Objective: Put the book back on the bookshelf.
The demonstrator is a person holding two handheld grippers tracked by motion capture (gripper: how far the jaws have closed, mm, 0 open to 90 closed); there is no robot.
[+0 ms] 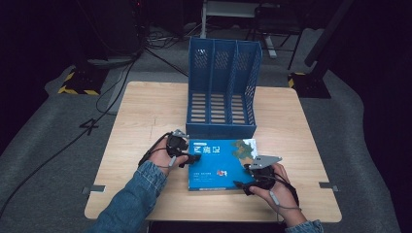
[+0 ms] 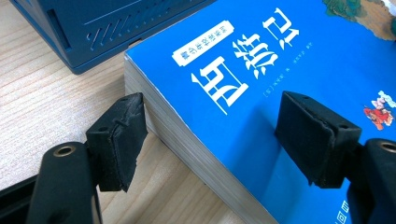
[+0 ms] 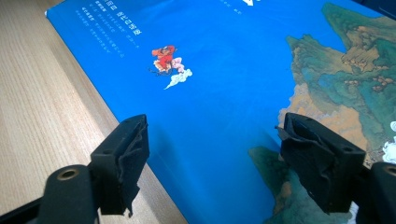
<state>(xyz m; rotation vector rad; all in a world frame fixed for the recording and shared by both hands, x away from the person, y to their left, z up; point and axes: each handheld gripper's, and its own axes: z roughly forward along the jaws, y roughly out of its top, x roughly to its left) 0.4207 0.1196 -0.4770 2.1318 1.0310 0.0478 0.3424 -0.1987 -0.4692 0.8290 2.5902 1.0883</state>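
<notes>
Blue book (image 1: 221, 162) lies flat on the table (image 1: 145, 111), between both grippers; the left gripper (image 2: 212, 135) stands wide, one jaw beside the pages, one above the cover; the right gripper (image 3: 215, 161) also gapes over the cover, not pressing.

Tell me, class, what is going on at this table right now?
A person with a two-jaw gripper in each hand is working on a thick blue book lying flat on the wooden table, just in front of a blue three-slot file rack. The left gripper straddles the book's corner, one jaw by the page edge, one over the cover. The right gripper does likewise at the opposite side. Both stand open; the book is not yet lifted.
</notes>
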